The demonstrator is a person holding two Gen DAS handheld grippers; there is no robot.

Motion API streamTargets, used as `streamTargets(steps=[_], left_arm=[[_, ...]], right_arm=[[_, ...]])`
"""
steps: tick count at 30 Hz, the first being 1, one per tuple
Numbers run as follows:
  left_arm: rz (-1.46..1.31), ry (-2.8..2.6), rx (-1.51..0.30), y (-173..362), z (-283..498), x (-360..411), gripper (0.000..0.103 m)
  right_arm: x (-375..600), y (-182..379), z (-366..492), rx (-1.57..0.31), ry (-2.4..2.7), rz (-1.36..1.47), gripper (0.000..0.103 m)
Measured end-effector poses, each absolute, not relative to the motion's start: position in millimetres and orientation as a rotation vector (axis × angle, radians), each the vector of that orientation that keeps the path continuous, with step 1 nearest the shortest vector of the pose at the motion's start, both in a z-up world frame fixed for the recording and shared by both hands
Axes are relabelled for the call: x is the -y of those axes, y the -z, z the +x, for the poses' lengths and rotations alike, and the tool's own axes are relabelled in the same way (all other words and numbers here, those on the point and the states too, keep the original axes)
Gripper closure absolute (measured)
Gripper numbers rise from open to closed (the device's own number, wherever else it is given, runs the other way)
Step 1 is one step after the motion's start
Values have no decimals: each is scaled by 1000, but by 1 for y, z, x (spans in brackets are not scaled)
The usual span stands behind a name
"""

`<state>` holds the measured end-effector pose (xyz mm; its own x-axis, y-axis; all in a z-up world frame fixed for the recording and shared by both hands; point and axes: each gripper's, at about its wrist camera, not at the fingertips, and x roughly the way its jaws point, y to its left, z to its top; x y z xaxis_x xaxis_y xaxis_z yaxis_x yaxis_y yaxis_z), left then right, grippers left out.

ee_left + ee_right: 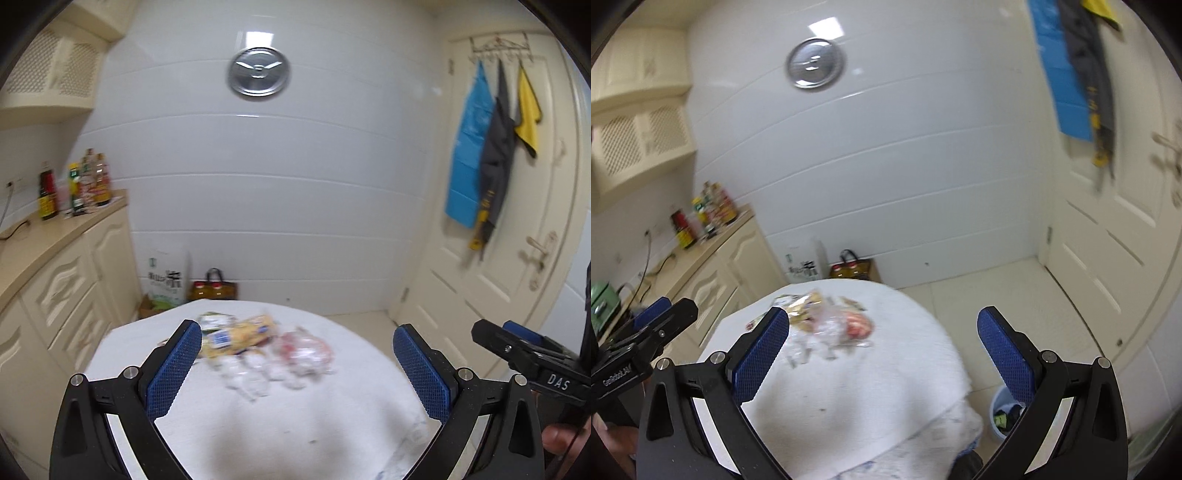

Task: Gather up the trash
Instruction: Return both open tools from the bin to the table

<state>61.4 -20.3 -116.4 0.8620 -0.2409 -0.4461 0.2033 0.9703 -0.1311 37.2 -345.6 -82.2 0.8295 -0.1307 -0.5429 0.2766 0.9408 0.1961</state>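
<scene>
Small kitchen, white panelled wall, cream cabinets; a round table (295,424) under a white cloth sits in front of you

Trash pile (258,350) lies on the far half of that table: a yellow wrapper (240,334), crumpled clear plastic, something reddish inside it; all blurred, so you cannot count the pieces or name them exactly. Nothing of the pile looks lifted; it rests on the cloth in one loose cluster

Your left gripper (297,354) hangs above the near side of the table, blue pads spread wide, nothing between them. Your right gripper (882,343) is likewise spread and empty, off toward the table's right edge. Each shows at the other camera's margin

Below the table's right edge, on the floor, a pale bin (1006,413) stands with some dark and green scraps already in it, partly hidden behind the right gripper's finger

Beyond the table, against the wall: a white sack (166,280) and a bag of bottles (214,288)

Judgement: collection barely begun or mid-way; the bin holds a little, the whole table pile remains. What's left for you is pick-ups from the pile and drops into the bin
</scene>
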Motion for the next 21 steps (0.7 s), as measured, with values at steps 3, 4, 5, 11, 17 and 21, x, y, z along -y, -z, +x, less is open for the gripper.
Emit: streamTargets(steps=[3,4,5,11,17,21], left_arm=[[-100,196,-472,118,45,6,1],[-104,186,-470,118,40,3,1],[-110,178,-468,119,34,-1,1],[-124,123,-452,114,11,-15,1],[-110,82,-449,106,16,-3,1],[-102,76,-487,110,37,13,1]], right_arm=[[326,83,47,-559,180,240,0],[322,83,49,-560,170,237,0],[315,82,52,-560,156,232,0],[282,75,62,-551,111,185,0],[256,73,71,-555,68,141,0],[249,80,81,-576,46,117,0]])
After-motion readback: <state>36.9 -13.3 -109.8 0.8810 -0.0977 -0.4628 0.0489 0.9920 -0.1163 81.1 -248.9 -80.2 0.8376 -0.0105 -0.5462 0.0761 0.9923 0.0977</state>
